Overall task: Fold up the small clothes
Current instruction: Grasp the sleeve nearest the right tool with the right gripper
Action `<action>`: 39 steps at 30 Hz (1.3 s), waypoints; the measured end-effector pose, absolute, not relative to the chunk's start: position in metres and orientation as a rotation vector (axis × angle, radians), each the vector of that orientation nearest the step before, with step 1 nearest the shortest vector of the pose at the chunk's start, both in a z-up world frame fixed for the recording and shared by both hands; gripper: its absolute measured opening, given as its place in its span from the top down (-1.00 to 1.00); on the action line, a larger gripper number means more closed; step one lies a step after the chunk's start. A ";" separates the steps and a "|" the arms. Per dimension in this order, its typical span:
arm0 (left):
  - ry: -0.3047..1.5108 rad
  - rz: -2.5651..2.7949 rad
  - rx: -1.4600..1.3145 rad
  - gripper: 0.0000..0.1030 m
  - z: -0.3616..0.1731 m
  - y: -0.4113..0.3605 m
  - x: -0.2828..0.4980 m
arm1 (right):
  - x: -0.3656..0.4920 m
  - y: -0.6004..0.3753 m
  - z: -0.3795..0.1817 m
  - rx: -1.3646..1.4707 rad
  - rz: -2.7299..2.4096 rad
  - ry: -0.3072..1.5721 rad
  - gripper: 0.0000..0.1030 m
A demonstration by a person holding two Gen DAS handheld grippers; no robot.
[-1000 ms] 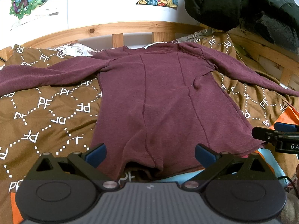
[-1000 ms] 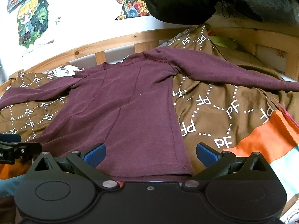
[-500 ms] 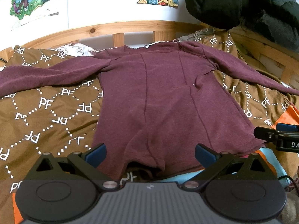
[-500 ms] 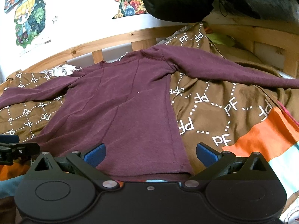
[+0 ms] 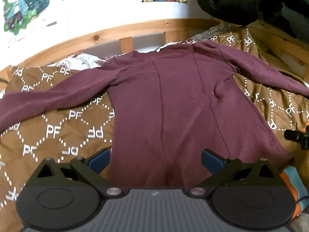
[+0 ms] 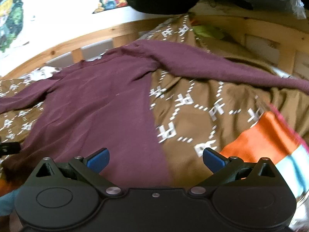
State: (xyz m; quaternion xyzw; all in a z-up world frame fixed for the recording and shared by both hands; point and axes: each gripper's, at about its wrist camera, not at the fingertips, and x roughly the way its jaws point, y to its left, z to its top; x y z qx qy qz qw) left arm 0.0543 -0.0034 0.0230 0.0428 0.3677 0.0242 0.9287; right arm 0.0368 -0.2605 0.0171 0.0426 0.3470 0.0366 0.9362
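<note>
Maroon long-sleeved top (image 5: 173, 112) spread flat, sleeves out, on brown PF-print blanket (image 5: 58, 131). Left gripper (image 5: 155, 159) and right gripper (image 6: 156, 159) both spread wide over top's hem, gripping nothing.

The long-sleeved top (image 5: 173, 106) lies flat on the blanket (image 5: 58, 127), collar at twelve o'clock by the bed rail (image 5: 123, 29), sleeves out to nine and three. My left gripper (image 5: 155, 160) straddles its hem at six; my right gripper (image 6: 155, 159) straddles the hem's right corner.
</note>
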 end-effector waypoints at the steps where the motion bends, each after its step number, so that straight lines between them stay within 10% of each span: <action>1: 0.768 0.050 0.089 -0.99 0.025 -0.004 0.061 | 0.043 -0.264 0.019 0.080 0.067 0.711 -0.99; 28: 0.812 -0.063 0.143 -0.99 -0.004 -0.094 0.096 | 0.113 -0.411 0.024 0.541 -0.355 0.430 -0.98; 39: 0.766 0.009 0.013 -0.99 0.005 -0.052 0.089 | 0.135 -0.426 0.040 0.641 -0.731 0.306 0.62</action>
